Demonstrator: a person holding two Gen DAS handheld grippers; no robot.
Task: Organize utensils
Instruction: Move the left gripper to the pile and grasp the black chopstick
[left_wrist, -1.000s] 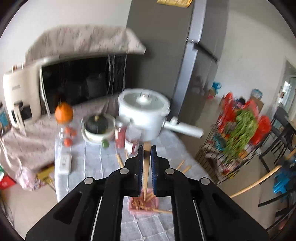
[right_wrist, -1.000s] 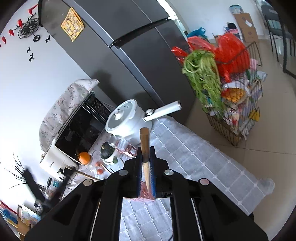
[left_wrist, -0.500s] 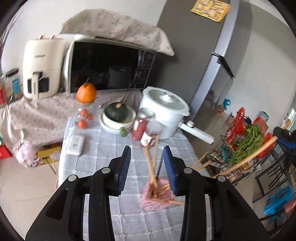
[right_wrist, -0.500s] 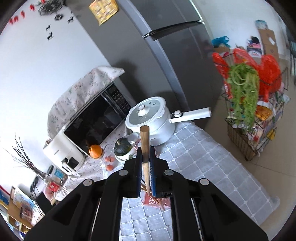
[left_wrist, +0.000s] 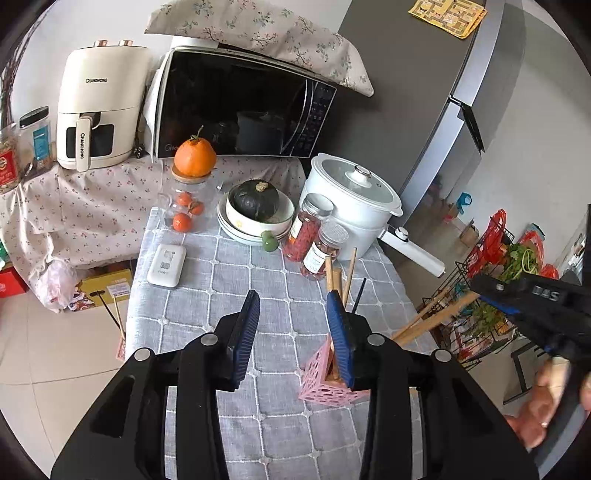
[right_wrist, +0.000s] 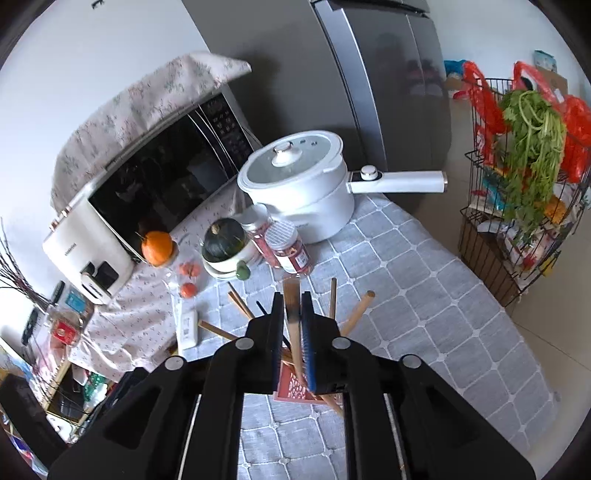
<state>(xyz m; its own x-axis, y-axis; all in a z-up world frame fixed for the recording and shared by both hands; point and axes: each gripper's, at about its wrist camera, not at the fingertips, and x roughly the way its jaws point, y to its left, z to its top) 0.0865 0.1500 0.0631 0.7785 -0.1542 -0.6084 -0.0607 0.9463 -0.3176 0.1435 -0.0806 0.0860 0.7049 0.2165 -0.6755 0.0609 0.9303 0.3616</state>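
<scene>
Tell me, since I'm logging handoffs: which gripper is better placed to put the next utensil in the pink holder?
Right gripper: shut on a wooden utensil above the pink holder. Left gripper is open, empty.

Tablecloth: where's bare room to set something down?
Free: grey tablecloth between the white device and the pink holder; also the near strip. In the right wrist view, open cloth right of the holder. Crowded: far end, around jars, bowl, pot.
</scene>
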